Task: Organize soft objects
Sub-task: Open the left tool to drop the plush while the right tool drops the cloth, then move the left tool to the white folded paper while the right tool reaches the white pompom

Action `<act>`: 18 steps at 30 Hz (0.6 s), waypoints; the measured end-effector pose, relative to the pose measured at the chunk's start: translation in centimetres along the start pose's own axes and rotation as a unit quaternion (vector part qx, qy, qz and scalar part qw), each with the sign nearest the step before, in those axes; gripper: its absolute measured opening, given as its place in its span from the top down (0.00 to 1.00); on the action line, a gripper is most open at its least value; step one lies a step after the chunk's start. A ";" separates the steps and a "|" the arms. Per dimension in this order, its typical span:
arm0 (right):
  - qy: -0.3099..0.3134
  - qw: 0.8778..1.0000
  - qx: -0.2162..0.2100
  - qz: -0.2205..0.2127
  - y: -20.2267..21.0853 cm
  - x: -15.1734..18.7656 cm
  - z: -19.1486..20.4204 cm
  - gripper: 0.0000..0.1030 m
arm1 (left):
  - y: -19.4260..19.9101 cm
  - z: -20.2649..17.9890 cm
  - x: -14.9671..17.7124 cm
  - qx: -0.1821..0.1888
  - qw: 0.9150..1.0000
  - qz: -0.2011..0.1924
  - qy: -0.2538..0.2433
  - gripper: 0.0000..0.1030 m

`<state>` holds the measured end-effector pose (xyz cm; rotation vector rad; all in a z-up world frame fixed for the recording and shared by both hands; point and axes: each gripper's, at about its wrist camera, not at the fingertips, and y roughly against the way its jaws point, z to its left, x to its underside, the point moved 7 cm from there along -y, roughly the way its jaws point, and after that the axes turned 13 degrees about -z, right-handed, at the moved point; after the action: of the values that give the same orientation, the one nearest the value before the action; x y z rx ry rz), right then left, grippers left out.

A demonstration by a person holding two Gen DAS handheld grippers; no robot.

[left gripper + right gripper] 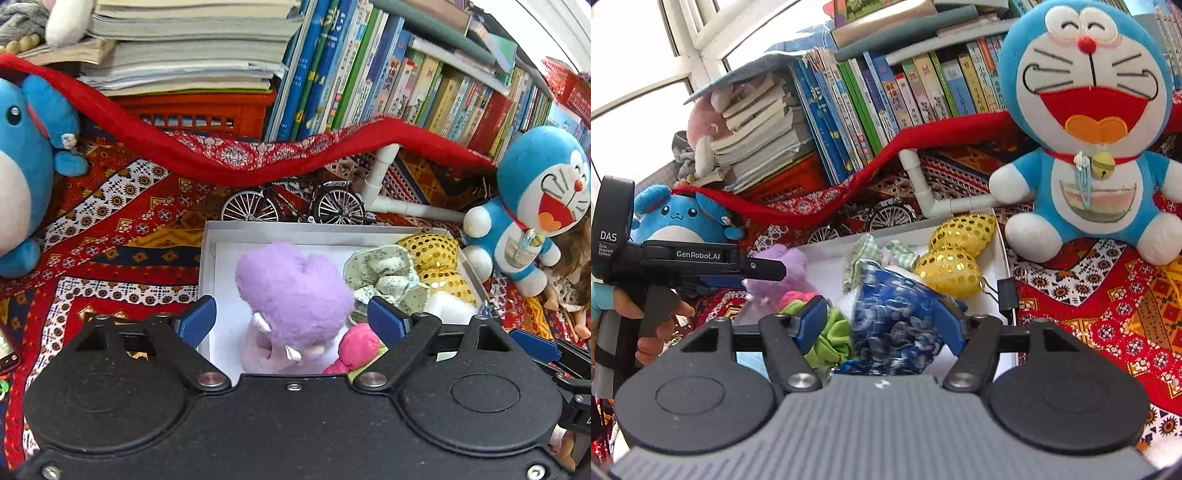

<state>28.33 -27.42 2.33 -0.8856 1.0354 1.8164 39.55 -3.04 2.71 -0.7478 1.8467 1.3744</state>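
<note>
A: Item one, fluffy lilac plush toy [295, 291]?
B: In the shallow white cardboard box [207, 258], left half; left claw [291, 317] released, pads clear.
A: Item two, blue sequinned pouch [897, 317]?
B: Box's near edge, between the spread right claw [886, 321] pads; contact unclear.

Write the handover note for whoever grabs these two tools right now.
Left tool: open, purple plush between its fingers, not pinched.
Right tool: jaws spread around the blue sequin pouch; the blurred frame hides whether the pads touch.
In the white box: purple plush, pink plush, floral fabric piece, gold sequin hearts, green scrunchie.
Outside: Doraemon plush and blue round plush on the patterned cloth.
Left: the outside plushes, if they belong in the box.
</note>
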 end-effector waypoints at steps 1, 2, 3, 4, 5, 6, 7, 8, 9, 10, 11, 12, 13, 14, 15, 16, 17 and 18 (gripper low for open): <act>0.002 1.000 -0.001 -0.004 0.4 -0.2 0.1 0.23 | 0.5 -0.2 0.0 0.003 1.000 -0.002 0.001 0.13; 0.006 1.000 -0.002 -0.008 0.7 -0.5 0.2 0.22 | 1.1 -0.4 0.0 0.010 1.000 -0.003 0.000 0.13; 0.010 1.000 -0.002 -0.013 1.2 -0.8 0.3 0.20 | 1.7 -0.7 0.0 0.016 1.000 -0.004 -0.004 0.13; 0.015 1.000 -0.003 -0.019 1.8 -1.1 0.4 0.18 | 2.5 -1.1 -0.1 0.022 1.000 -0.009 -0.011 0.13; 0.019 1.000 -0.003 -0.023 2.3 -1.4 0.4 0.17 | 3.1 -1.4 -0.2 0.026 0.999 -0.014 -0.017 0.13; 0.023 0.999 -0.002 -0.029 2.8 -1.7 0.4 0.17 | 3.8 -1.8 -0.3 0.028 0.999 -0.019 -0.022 0.12; 0.027 0.999 -0.001 -0.036 3.5 -2.1 0.4 0.16 | 4.5 -2.1 -0.4 0.032 0.999 -0.023 -0.027 0.12; 0.029 0.999 -0.001 -0.040 4.0 -2.3 0.4 0.15 | 5.3 -2.5 -0.6 0.037 0.998 -0.028 -0.029 0.12; 0.031 0.999 -0.001 -0.045 4.6 -2.6 0.4 0.14 | 6.1 -2.9 -0.7 0.044 0.998 -0.032 -0.030 0.12; 0.033 0.998 0.001 -0.048 5.2 -2.8 0.3 0.14 | 6.8 -3.3 -0.7 0.049 0.998 -0.035 -0.031 0.11; 0.037 0.998 0.003 -0.051 5.9 -3.0 0.2 0.14 | 7.5 -3.8 -0.7 0.053 0.997 -0.038 -0.033 0.10; 0.042 0.998 0.005 -0.053 6.5 -3.2 0.2 0.14 | 8.3 -4.3 -0.7 0.057 0.997 -0.040 -0.037 0.10; 0.049 0.997 0.009 -0.056 7.2 -3.3 0.1 0.13 | 8.9 -4.8 -0.6 0.062 0.996 -0.042 -0.040 0.10; 0.057 0.996 0.013 -0.060 7.8 -3.4 0.0 0.12 | 9.7 -5.4 -0.4 0.070 0.996 -0.044 -0.045 0.10; 0.065 0.996 0.017 -0.065 8.6 -3.5 -0.1 0.10 | 10.5 -6.1 -0.2 0.076 0.995 -0.045 -0.050 0.10; 0.073 0.995 0.020 -0.069 9.4 -3.6 -0.2 0.08 | 11.1 -6.8 0.0 0.082 0.994 -0.047 -0.056 0.09; 0.079 0.994 0.022 -0.072 10.1 -3.6 -0.4 0.06 | 12.0 -7.7 0.3 0.091 0.993 -0.050 -0.063 0.09; 0.084 0.993 0.027 -0.075 11.0 -3.6 -0.7 0.05 | 12.5 -8.4 0.7 0.098 0.991 -0.052 -0.068 0.09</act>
<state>19.90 -32.51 8.50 -1.0682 1.0869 1.6036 27.64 -7.77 10.70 -0.6241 1.7779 1.1310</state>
